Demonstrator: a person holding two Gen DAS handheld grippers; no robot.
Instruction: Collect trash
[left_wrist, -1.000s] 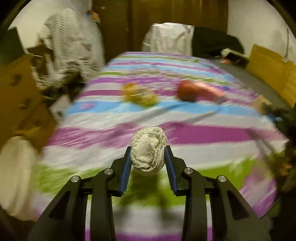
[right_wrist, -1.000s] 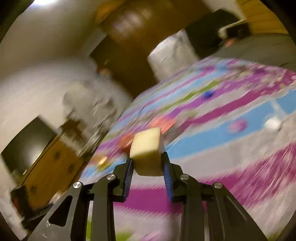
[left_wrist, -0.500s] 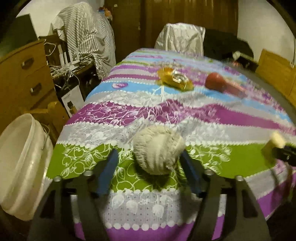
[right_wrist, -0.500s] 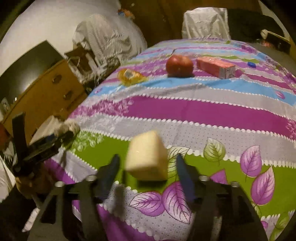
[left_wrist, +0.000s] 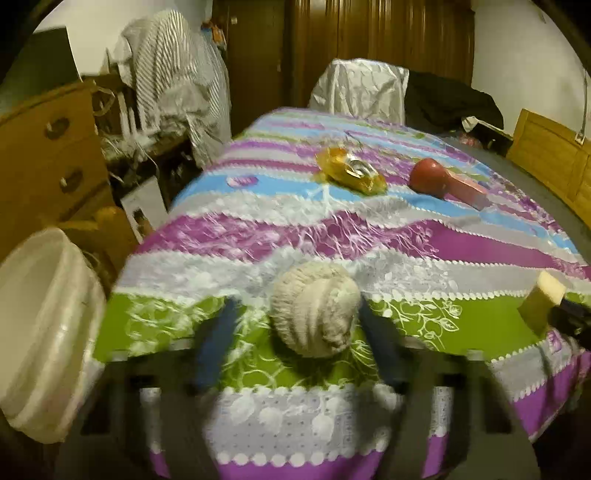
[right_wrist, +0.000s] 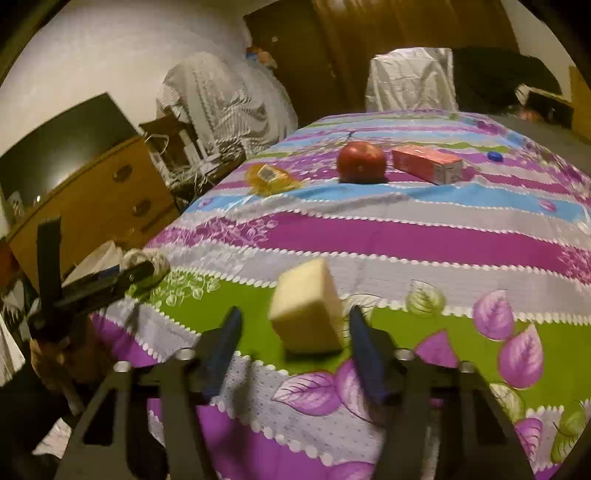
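Trash-wise: white bucket (left_wrist: 44, 325) sits off the table's left edge, below tabletop level. Nothing is over it yet.

My left tongs (left_wrist: 295, 310): jaws have just been closing but stand apart around the knitted cloth ball (left_wrist: 314, 308), clear gap on its left, right pad close to it. No grip. The ball sits on the tablecloth (left_wrist: 369, 236) near the front edge.

My right tongs (right_wrist: 294, 314): same story. Jaws have just been closing and stand apart around the yellow foam block (right_wrist: 306, 306), which is tilted; can't tell if it's settled.

Risks:
- One pad lands first and shoves the piece off the front edge, missing the bucket.
- Soft ball squashes and slips.
- Tilted block gets pinched on a corner and twists out.
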